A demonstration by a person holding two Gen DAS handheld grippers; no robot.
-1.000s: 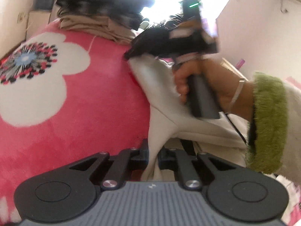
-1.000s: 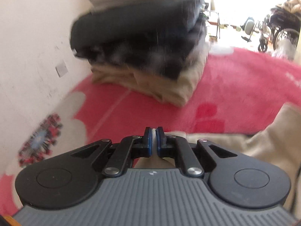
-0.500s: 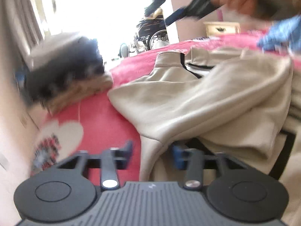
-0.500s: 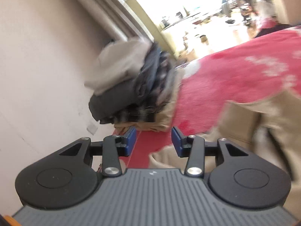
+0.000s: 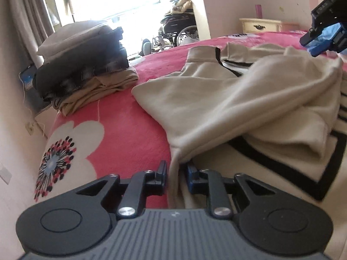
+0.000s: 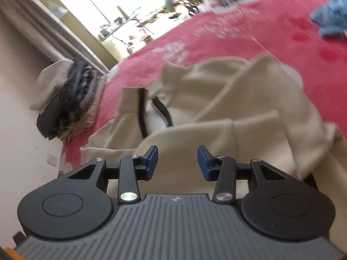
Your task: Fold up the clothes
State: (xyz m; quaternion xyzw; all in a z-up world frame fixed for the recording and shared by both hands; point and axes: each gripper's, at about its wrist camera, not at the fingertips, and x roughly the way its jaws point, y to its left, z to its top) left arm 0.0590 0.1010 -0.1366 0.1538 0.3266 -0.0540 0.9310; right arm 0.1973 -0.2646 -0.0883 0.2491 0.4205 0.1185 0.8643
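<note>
A beige garment with black trim (image 5: pixel 234 99) lies crumpled on the pink flowered blanket (image 5: pixel 121 130); it also shows in the right wrist view (image 6: pixel 227 112). My left gripper (image 5: pixel 176 173) has a fold of its cloth between its fingers, which stand a little apart. My right gripper (image 6: pixel 176 162) is open and empty, above the garment. It also shows at the top right of the left wrist view (image 5: pixel 325 34).
A stack of folded clothes (image 5: pixel 84 65) sits at the blanket's far left corner, next to the wall; it also shows in the right wrist view (image 6: pixel 65 99). A blue cloth (image 6: pixel 331 19) lies at the far right. A nightstand (image 5: pixel 260 25) and a wheelchair (image 5: pixel 180 30) stand beyond the bed.
Both grippers have opened: the right let go of the garment and lifted away, the left loosened on the fold. The garment now lies on the blanket.
</note>
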